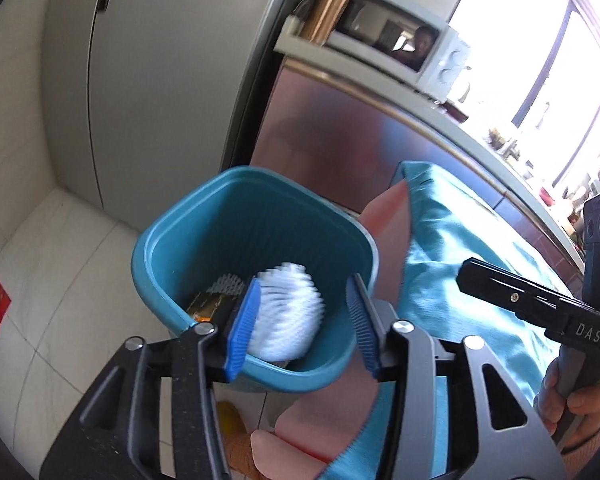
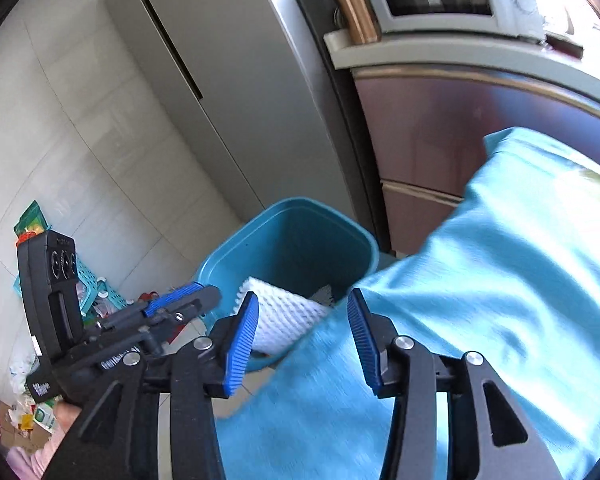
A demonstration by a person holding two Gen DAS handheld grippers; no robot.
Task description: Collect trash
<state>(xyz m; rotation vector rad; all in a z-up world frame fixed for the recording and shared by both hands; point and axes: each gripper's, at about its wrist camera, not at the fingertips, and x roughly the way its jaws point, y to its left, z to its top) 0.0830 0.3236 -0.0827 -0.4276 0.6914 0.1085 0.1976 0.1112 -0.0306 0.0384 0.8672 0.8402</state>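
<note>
1. Lying inside the teal bin (image 1: 256,216), the white foam net (image 1: 286,312) sits beyond the left gripper (image 1: 300,330), whose fingers stand apart, gripping nothing.
2. The right gripper (image 2: 302,338) likewise has its fingers apart and empty, above the blue cloth (image 2: 480,264) beside the bin.
3. "DAS" reads on the right gripper's black body in the left view.
4. The net is motion-blurred; other scraps under it are hard to make out.
</note>
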